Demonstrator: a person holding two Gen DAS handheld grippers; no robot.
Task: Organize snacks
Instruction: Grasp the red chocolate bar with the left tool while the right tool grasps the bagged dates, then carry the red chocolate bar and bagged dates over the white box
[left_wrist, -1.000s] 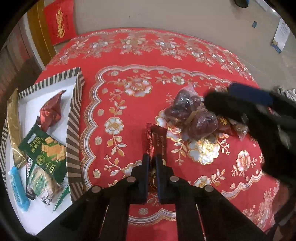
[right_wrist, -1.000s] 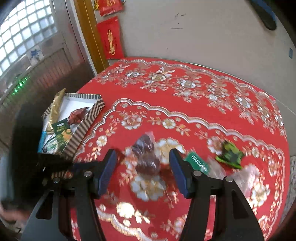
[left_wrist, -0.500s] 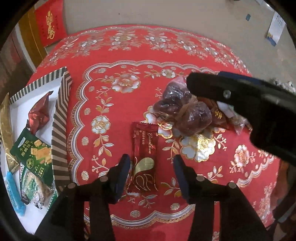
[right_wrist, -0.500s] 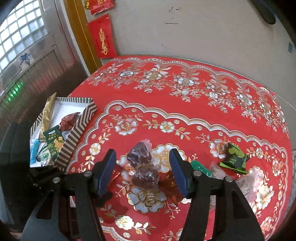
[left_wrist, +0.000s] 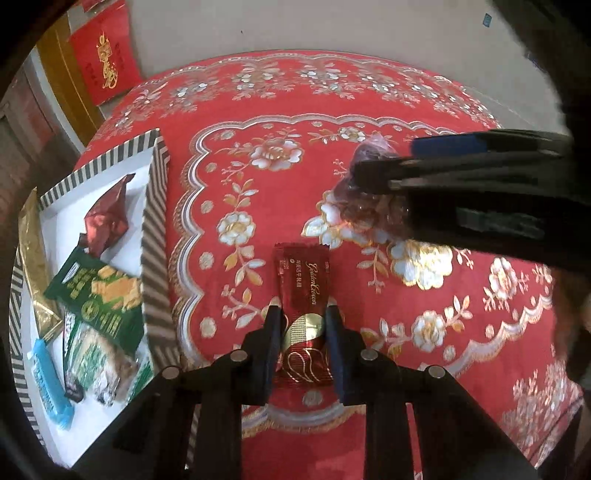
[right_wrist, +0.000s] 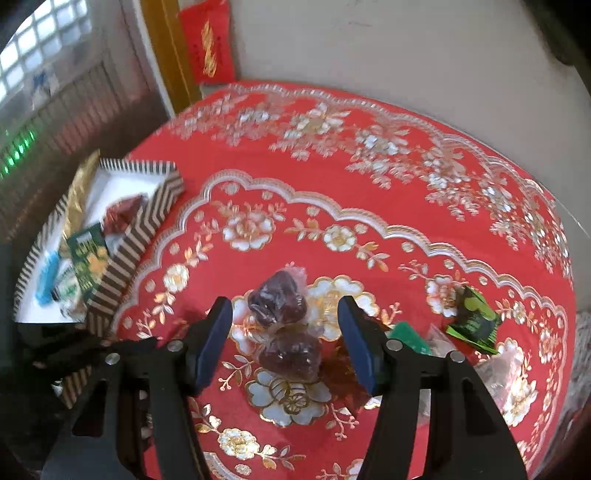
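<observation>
Left tool (left_wrist: 302, 325) reclosed onto red chocolate sachet (left_wrist: 303, 295) after releasing it flat, right tool (right_wrist: 286, 339) lowered astride clear-wrapped dates (right_wrist: 284, 325)

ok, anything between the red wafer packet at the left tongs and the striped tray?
Nothing visible. The red wafer packet lies between the left tongs; only bare tablecloth runs over to the striped tray, whose raised rim must be cleared.

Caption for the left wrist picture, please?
Left gripper straddles a red snack packet on the floral tablecloth.
</observation>
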